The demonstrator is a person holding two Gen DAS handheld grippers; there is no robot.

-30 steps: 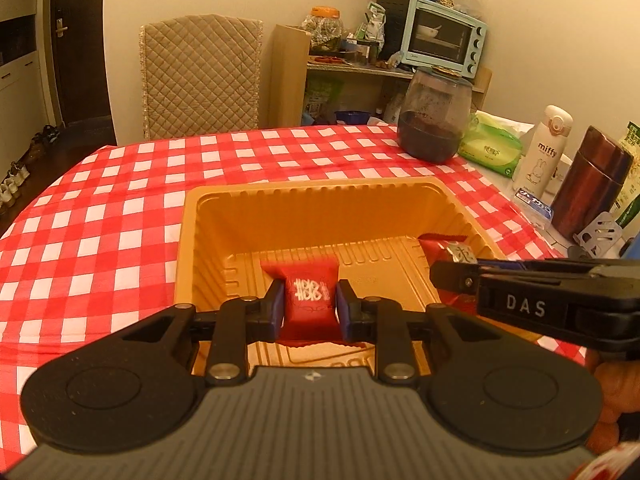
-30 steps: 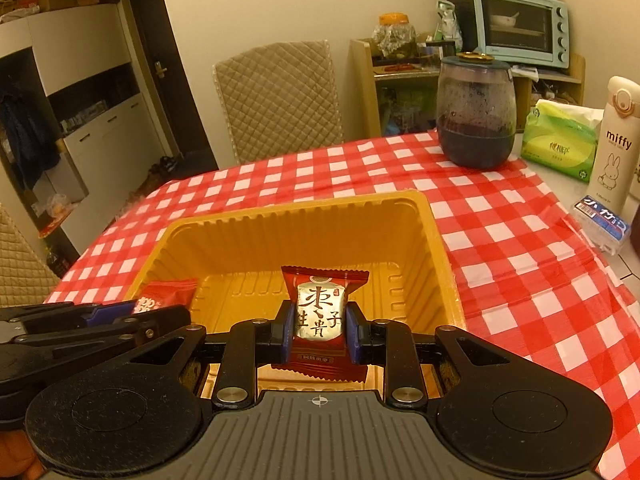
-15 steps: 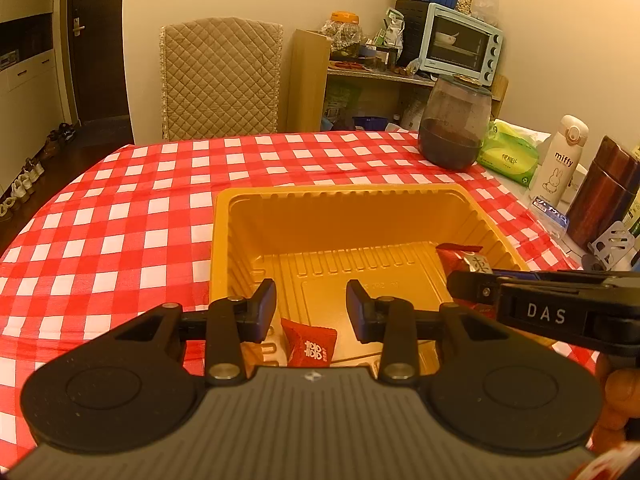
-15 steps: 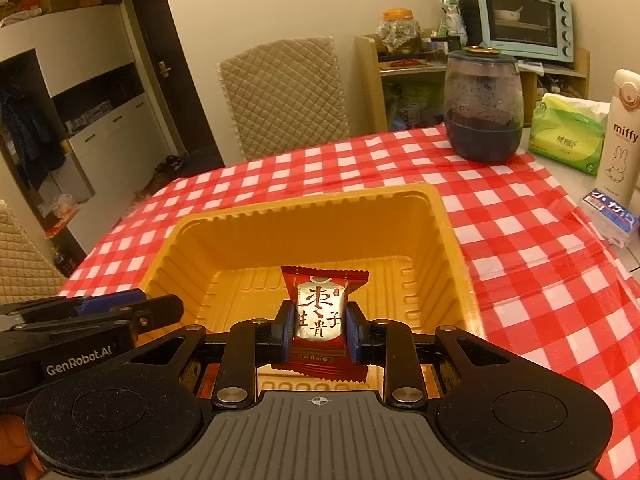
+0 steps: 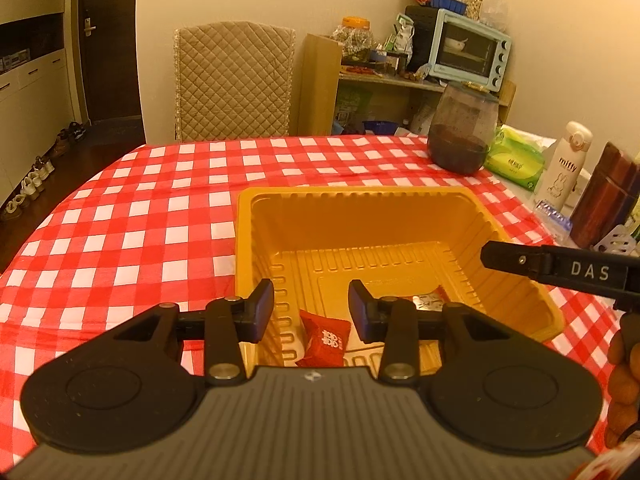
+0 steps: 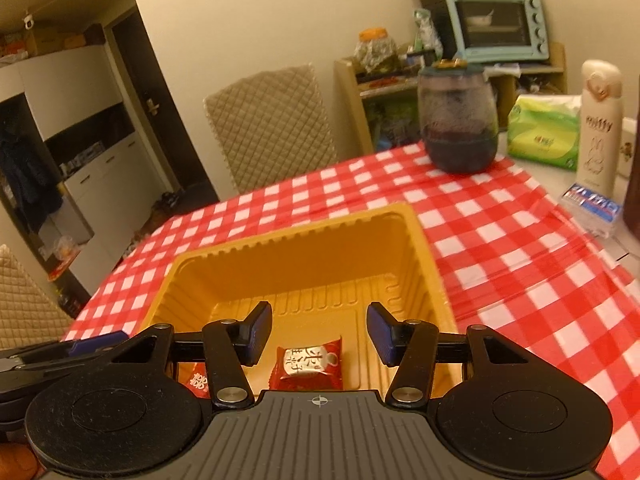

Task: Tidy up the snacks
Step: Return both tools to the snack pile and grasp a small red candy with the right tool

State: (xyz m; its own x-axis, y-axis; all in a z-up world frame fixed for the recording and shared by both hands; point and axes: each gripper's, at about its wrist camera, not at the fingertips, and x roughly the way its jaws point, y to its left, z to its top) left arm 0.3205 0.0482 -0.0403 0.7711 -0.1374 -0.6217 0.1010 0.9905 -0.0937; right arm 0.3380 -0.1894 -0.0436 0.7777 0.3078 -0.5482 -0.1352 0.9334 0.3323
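Two red snack packets are seen lying on the ribbed floor of a yellow plastic tray (image 5: 360, 204), both near its front wall. The packet with white double characters (image 5: 325, 338) lies toward the tray's left side as seen from the left wrist view; the packet with a silver label (image 6: 308, 364) lies just to its right, and only a corner of it is visible in the left view. Neither packet is held.

The left hand-held gripper (image 5: 311, 310) is held above the first packet with its jaws apart and opening; nothing is pressed by the pads, and the packet is seen below the gap. The right hand-held gripper (image 6: 319, 332) is held above the silver-labelled packet, its jaws also apart and opening, with the blue pads clear of the wrapper. One finger of the right hand-held gripper, marked DAS, is seen reaching in over the tray's right rim in the left view, with part of a hand (image 5: 622, 384) below it.

The tray is set on a worktop covered by a red-and-white checked cloth (image 5: 160, 208). Farther back on the cloth a dark glass jar (image 5: 462, 132) is placed, with a green tissue pack (image 5: 516, 164), a white bottle (image 5: 566, 164) and a brown flask (image 5: 604, 196) beside it. A quilted chair (image 5: 232, 80) and a shelf carrying a pale blue toaster oven (image 5: 470, 50) are seen behind.
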